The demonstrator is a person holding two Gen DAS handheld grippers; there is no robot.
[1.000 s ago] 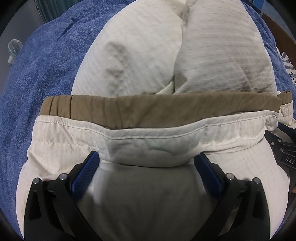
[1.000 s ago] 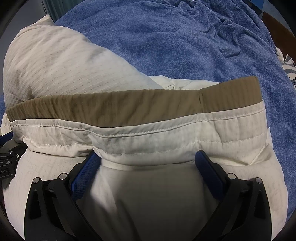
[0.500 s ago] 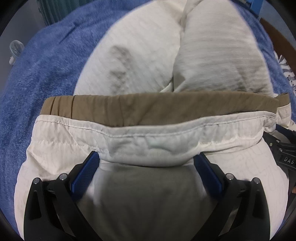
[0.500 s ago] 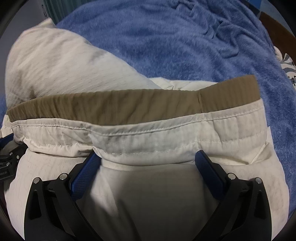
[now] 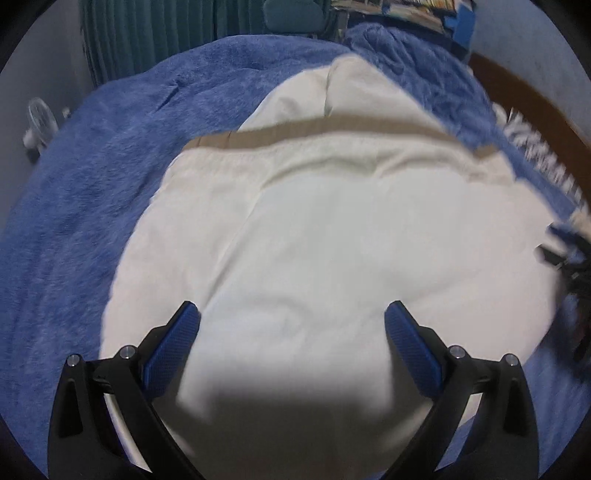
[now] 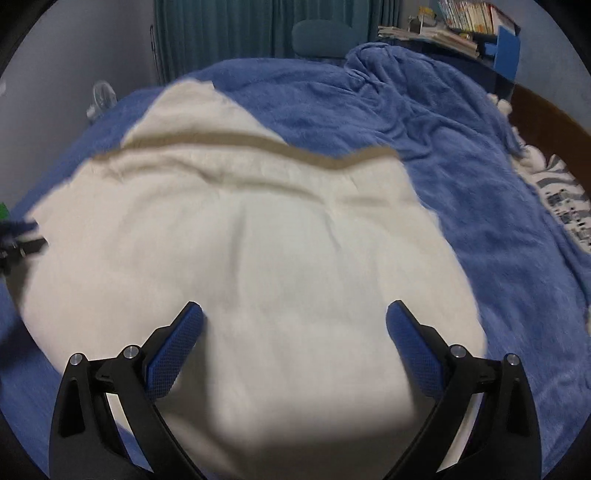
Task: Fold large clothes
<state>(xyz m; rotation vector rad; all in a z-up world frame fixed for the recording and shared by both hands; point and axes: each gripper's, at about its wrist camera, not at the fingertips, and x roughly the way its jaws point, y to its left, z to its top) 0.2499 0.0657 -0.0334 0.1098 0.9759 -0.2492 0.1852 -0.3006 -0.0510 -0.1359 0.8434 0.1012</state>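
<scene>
Cream trousers [image 5: 325, 236] with a tan waistband [image 5: 332, 129] lie folded on the blue blanket; they also show in the right wrist view [image 6: 251, 258], with the waistband [image 6: 229, 142] at the far edge. My left gripper [image 5: 291, 325] is open and empty above the near part of the fold. My right gripper [image 6: 295, 325] is open and empty above the same fold, further right. Each gripper's black tip shows at the edge of the other's view. Both views are blurred by motion.
The blue blanket [image 6: 461, 155] covers the bed around the trousers, bunched at the far right. A patterned cloth [image 6: 557, 192] lies at the right edge. A small fan [image 5: 40, 118] stands left. Green curtains [image 6: 229, 33], a chair and a shelf of books stand behind.
Both grippers have pulled back and up from the waistband edge they sat against. The waistband now lies far ahead on the folded trousers. More of the bed and room shows.
</scene>
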